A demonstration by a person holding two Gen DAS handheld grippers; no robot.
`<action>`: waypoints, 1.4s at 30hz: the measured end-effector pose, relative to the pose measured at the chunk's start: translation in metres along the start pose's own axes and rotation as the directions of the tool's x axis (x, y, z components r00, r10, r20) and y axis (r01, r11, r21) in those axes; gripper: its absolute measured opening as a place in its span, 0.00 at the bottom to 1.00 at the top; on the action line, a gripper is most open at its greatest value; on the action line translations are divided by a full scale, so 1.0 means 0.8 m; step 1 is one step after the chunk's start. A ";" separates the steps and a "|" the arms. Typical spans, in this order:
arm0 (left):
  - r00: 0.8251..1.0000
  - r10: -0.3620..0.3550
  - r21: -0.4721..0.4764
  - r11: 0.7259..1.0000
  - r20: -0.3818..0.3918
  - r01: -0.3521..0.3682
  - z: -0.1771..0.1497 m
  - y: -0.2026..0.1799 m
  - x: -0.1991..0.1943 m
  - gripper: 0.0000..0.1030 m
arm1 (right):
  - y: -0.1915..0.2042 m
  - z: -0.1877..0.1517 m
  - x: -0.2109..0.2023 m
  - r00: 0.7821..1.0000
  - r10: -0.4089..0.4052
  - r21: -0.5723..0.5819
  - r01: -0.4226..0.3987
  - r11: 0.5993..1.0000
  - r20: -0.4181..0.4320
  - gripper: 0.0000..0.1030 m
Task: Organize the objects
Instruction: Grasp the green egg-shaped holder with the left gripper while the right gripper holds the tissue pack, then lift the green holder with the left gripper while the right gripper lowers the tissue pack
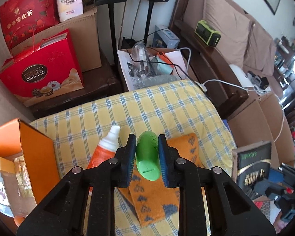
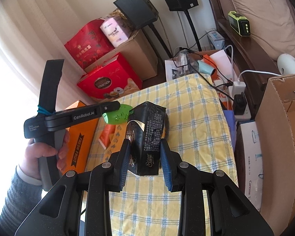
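Left gripper (image 1: 147, 155) clamps green capsule (image 1: 147, 157) | right gripper (image 2: 145, 162) grips black "Skisbet" pack (image 2: 147, 137) | orange "FRESH FRUIT" box (image 2: 80, 147)

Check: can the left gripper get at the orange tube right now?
Probably not as things stand. The left gripper is shut on the green capsule, so its fingers are occupied. The orange tube lies uncovered on the checked cloth just beside it; nothing else blocks it.
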State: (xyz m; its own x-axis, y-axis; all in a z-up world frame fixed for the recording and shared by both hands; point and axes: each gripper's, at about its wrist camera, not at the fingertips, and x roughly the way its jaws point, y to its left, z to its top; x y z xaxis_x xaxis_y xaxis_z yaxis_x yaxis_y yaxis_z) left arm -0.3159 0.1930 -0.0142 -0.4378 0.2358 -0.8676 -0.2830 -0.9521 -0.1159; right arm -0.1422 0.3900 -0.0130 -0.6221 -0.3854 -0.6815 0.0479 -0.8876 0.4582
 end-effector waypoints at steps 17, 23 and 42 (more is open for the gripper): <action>0.996 -0.048 0.014 0.999 0.069 0.047 -0.040 -0.003 -0.079 0.04 | 0.037 -0.007 -0.015 1.000 0.011 -0.041 -0.011 0.999 0.010 0.29; 0.999 -0.007 0.011 1.000 0.036 0.007 -0.051 0.010 -0.087 0.04 | 0.060 -0.006 -0.017 1.000 0.024 -0.065 -0.023 0.998 0.014 0.29; 0.957 0.121 0.088 0.991 -0.262 -0.101 -0.097 0.008 0.009 0.44 | 0.057 -0.022 0.002 0.999 0.031 -0.051 -0.032 0.998 -0.028 0.29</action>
State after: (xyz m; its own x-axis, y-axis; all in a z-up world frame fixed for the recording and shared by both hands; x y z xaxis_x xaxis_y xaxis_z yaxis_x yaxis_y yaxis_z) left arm -0.2548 0.1732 -0.0584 -0.2300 0.0594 -0.9714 -0.3116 -0.9501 0.0157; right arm -0.1267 0.3447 -0.0033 -0.5984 -0.4193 -0.6827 0.1079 -0.8865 0.4500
